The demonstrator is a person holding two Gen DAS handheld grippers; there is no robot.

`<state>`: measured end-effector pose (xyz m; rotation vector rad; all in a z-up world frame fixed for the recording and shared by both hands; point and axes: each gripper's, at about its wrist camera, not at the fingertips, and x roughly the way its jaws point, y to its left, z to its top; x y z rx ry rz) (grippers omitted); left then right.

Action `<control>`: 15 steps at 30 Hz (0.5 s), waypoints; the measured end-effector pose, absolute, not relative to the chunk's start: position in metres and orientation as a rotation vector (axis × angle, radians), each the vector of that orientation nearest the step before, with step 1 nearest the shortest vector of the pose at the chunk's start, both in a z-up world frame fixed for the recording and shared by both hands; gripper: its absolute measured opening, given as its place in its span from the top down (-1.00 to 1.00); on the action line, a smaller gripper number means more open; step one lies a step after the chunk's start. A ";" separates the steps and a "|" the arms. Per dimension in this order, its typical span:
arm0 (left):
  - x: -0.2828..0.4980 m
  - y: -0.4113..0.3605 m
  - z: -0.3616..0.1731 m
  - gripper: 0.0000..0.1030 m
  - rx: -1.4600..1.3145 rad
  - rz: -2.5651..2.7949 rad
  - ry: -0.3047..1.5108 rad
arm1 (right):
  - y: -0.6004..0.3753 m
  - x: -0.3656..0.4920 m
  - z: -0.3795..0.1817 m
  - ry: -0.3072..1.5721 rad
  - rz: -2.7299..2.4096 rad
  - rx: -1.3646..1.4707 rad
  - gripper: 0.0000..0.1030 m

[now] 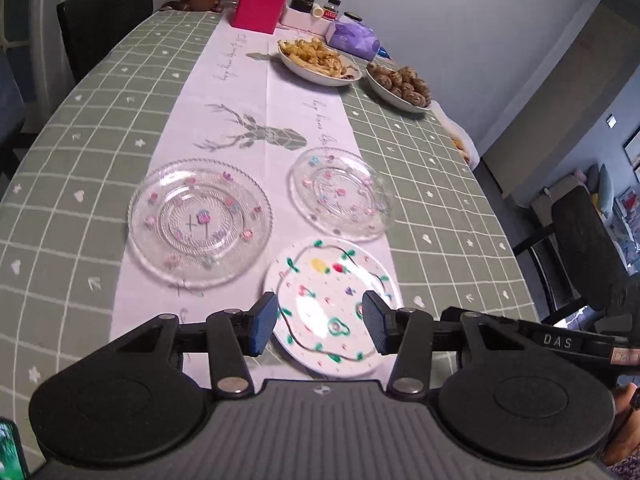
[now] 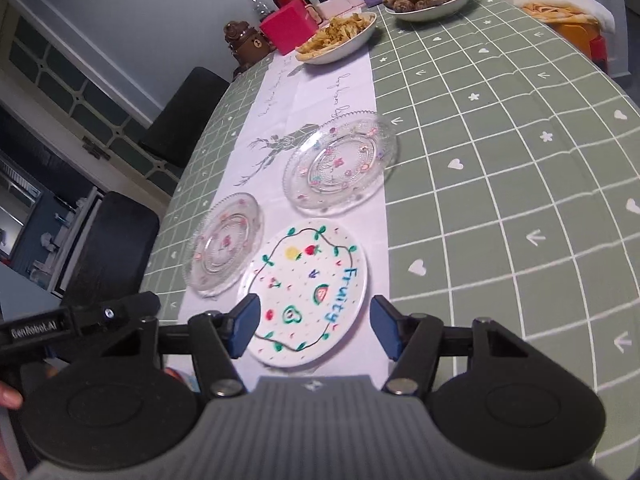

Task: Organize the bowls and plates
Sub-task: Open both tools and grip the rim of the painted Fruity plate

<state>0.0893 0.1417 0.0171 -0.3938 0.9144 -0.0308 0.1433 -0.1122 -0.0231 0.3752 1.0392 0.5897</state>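
A white plate [image 1: 332, 304] painted with fruit lies on the white runner near the table's front edge; it also shows in the right wrist view [image 2: 308, 292]. A larger clear glass plate [image 1: 200, 222] lies to its left, also seen in the right wrist view [image 2: 226, 248]. A smaller clear glass plate [image 1: 342, 194] lies behind it, also in the right wrist view [image 2: 340, 166]. My left gripper [image 1: 320, 322] is open and empty, hovering over the white plate's near side. My right gripper [image 2: 316, 328] is open and empty, above the same plate's near edge.
A bowl of fried food [image 1: 318, 60] and a bowl of brown round food [image 1: 400, 84] stand farther back. A red box [image 1: 258, 8], bottles and jars crowd the far end. Black chairs [image 1: 104, 16] stand at the table's sides. The green checked tablecloth [image 1: 80, 160] covers the table.
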 end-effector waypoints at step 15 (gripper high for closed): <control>0.148 0.166 -0.040 0.23 -0.351 -0.123 1.127 | -0.096 0.182 -0.065 1.160 0.566 0.336 0.13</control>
